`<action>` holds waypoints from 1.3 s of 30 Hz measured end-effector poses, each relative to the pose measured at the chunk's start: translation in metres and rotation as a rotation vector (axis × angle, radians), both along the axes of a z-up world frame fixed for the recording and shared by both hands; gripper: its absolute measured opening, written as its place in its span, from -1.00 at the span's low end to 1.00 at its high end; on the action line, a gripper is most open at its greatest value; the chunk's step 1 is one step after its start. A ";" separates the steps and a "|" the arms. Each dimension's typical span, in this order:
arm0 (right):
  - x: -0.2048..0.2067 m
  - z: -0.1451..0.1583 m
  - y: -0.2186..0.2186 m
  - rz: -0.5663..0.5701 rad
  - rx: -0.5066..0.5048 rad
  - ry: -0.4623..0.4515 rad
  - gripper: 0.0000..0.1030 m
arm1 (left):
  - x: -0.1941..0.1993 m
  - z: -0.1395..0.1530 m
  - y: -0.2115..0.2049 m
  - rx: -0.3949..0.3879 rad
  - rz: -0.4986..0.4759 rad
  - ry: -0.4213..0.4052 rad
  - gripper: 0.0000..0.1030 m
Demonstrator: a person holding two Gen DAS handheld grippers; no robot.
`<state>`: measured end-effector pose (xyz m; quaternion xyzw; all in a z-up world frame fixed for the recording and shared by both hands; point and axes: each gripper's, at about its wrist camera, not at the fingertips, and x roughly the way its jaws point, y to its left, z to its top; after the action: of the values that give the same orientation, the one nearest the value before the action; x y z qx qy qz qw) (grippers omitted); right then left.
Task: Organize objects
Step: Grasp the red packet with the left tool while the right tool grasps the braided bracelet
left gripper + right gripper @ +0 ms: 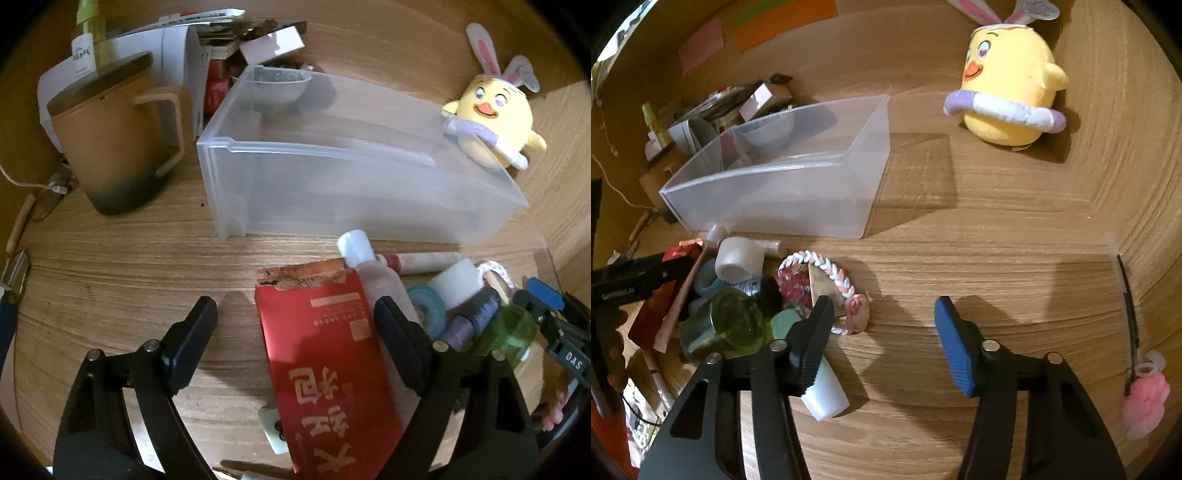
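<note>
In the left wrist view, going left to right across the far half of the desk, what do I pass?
Lidded brown mug → clear plastic bin → yellow chick plush.

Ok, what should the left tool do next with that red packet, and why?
Probably ease down and close the left tool on the red packet: it lies on the desk between open fingers, not yet pinched, and the clear bin just beyond looks empty.
</note>
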<state>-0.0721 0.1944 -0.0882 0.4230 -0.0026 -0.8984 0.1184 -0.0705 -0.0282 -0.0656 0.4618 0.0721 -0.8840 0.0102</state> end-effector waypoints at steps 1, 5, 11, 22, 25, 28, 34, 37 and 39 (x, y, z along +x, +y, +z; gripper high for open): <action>-0.001 -0.001 -0.002 0.006 0.004 -0.004 -0.12 | -0.001 -0.001 -0.001 0.007 0.000 -0.001 0.70; -0.001 -0.002 -0.003 0.022 -0.014 -0.004 -0.29 | -0.003 -0.001 -0.006 0.026 0.007 -0.005 0.59; -0.003 -0.004 -0.004 0.057 -0.073 -0.028 -0.67 | -0.004 0.000 -0.005 0.013 -0.003 0.012 0.30; 0.006 0.013 -0.008 0.064 -0.085 0.052 -0.79 | 0.005 0.011 -0.008 0.011 0.013 0.066 0.18; 0.009 0.025 -0.011 0.070 -0.089 0.091 -0.79 | 0.010 0.021 -0.009 0.007 0.022 0.097 0.16; 0.011 0.035 -0.015 0.080 -0.097 0.121 -0.79 | 0.012 0.030 -0.011 0.007 0.026 0.125 0.15; 0.014 0.050 -0.022 0.103 -0.129 0.161 -0.79 | 0.016 0.048 -0.014 0.029 0.033 0.168 0.13; 0.015 0.058 -0.025 0.111 -0.145 0.185 -0.79 | 0.018 0.057 -0.015 0.037 0.033 0.196 0.13; 0.014 0.064 -0.028 0.114 -0.150 0.204 -0.79 | 0.018 0.063 -0.015 0.036 0.035 0.212 0.13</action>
<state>-0.0583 0.1660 -0.0244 0.3190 -0.0339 -0.9258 0.2001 -0.0522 -0.0431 -0.0028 0.3642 0.0967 -0.9262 0.0096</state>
